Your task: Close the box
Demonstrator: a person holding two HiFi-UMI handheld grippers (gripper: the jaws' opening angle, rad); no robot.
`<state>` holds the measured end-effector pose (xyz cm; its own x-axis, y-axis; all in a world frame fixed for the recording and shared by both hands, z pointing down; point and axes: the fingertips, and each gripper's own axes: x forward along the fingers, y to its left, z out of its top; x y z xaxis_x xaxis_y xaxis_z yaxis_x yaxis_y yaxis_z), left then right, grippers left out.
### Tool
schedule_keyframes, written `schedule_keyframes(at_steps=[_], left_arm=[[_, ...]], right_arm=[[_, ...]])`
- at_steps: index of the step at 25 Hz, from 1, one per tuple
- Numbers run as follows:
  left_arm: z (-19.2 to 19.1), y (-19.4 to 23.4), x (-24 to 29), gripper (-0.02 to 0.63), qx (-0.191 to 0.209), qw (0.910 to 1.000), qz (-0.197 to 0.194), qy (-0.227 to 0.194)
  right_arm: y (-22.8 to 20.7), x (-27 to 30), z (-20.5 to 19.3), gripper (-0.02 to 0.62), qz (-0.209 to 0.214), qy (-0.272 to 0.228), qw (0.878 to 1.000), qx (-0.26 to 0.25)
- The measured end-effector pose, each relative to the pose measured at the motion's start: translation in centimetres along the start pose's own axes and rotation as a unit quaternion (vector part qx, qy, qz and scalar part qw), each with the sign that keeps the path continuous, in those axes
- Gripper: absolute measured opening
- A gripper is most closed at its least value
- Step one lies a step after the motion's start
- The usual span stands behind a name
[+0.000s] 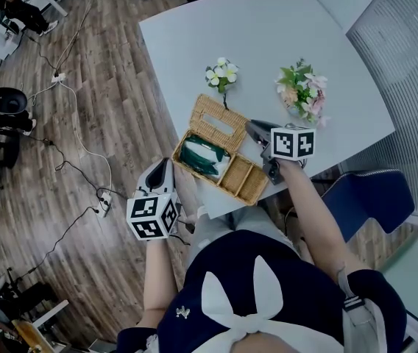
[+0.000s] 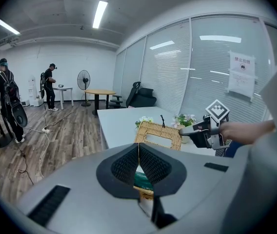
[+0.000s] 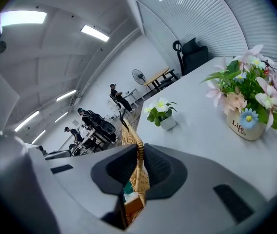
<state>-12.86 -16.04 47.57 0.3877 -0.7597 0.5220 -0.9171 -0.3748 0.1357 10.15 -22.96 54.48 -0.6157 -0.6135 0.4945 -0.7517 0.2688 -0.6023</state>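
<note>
- The wicker box [image 1: 227,169] is sitting at the bench's [image 1: 268,35] near edge, close to its near-left corner.
- Its lid [image 1: 213,120] is standing open, leaning back toward the middle of the bench.
- The right gripper [image 3: 139,160] is reaching in at the box's right end. Its fingers [image 3: 160,169] are clenching on the lid's wicker edge, which is running up between them.
- The left gripper [image 2: 139,152] is hovering off the bench edge over the wooden floor [image 1: 84,87], just beside the box's left end. Its fingers [image 2: 126,165] are pressing together, gripping nothing.
- A green item [image 1: 202,155] is lying in the box's larger compartment.
- White flowers [image 1: 222,73] and a pink bouquet [image 1: 302,90] are standing beyond the box.
</note>
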Motion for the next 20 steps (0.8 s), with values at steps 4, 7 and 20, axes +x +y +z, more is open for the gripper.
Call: schedule_keyframes(at_steps=[4,7,20], left_arm=[[-0.4,0.2,-0.6,0.023,-0.004,1.0000,0.000,-0.002],[-0.6,0.3,-0.9,0.023,-0.006,1.0000,0.001,-0.004],[-1.4,-0.1,-2.0,0.023,-0.007,0.9999,-0.005,-0.009]], right_arm=[[0.5,-0.2,-0.3,0.049,-0.007,0.007,1.000,-0.023],[1.0,-0.4,-0.3,0.049,-0.008,0.006,0.999,-0.039],[2.5,-1.0,-1.0,0.049,-0.019,0.010,0.996,-0.090]])
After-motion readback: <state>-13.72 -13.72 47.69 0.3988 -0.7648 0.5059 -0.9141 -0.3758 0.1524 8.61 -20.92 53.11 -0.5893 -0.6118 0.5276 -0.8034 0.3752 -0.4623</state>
